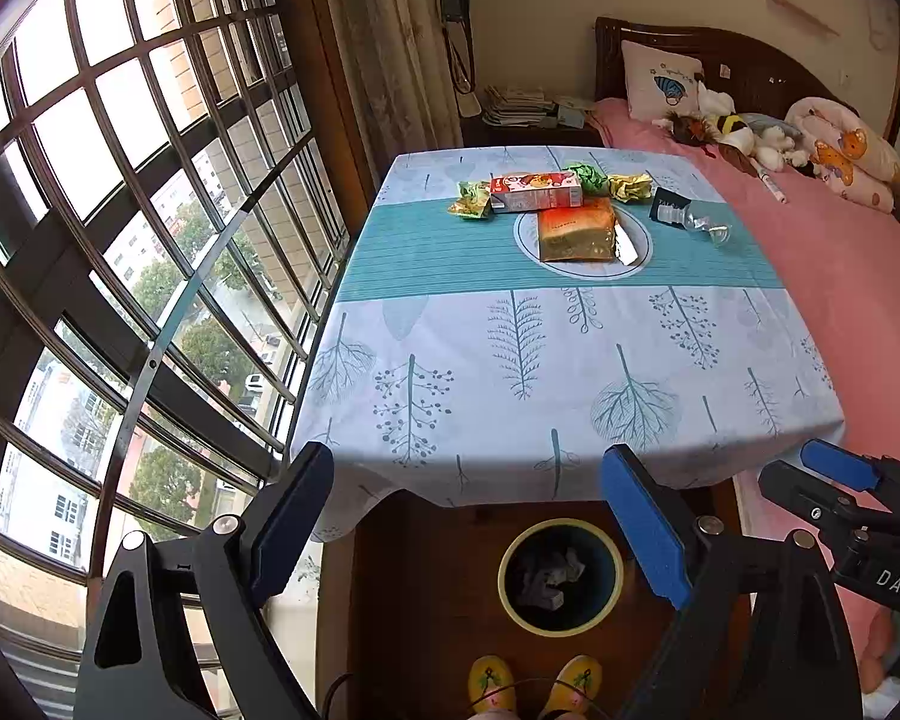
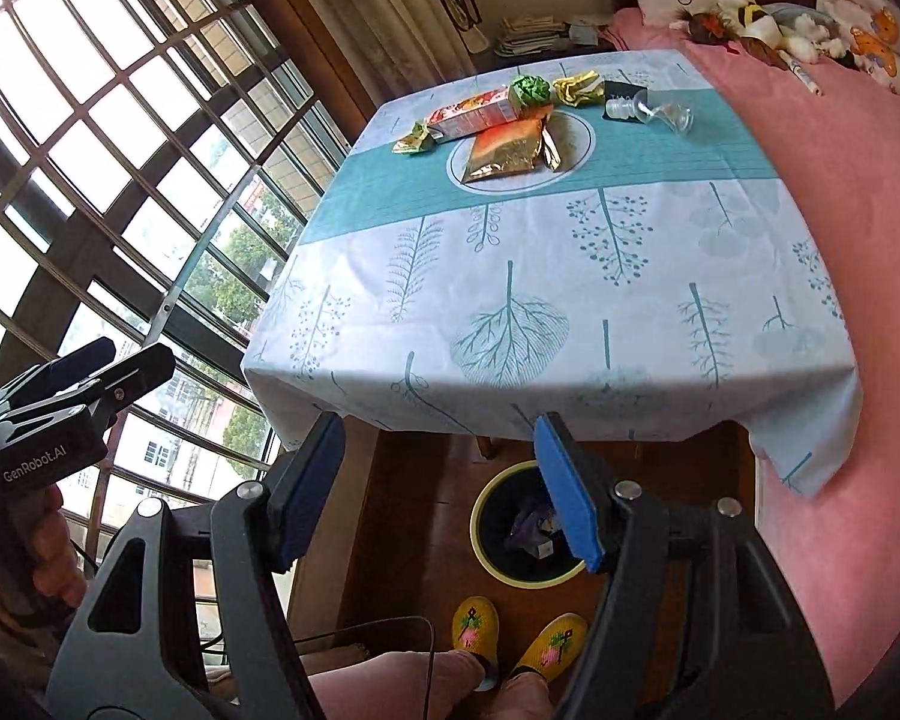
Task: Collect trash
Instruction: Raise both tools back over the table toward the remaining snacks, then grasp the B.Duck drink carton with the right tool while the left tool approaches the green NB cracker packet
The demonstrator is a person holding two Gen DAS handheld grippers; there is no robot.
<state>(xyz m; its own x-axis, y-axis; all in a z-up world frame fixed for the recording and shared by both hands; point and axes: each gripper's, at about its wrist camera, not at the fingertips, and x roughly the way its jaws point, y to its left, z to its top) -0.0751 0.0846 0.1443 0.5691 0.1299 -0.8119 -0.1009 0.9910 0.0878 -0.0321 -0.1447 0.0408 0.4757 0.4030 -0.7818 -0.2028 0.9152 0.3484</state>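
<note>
Left wrist: both tools (image 1: 468, 516) (image 2: 441, 486) gape empty; trash (image 1: 546, 204) far ahead on table (image 1: 510, 360).

Black gripper (image 1: 468, 525) frames, blue pads, silver screws, white "DAS" and "GenRobot.AI" lettering; yellow embroidered slippers (image 2: 519, 639).

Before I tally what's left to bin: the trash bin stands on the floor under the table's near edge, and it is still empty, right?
Not quite. The trash bin does stand on the floor by the table's near edge, but it is not empty: crumpled trash already lies inside. The left wrist view shows it clearly.
</note>
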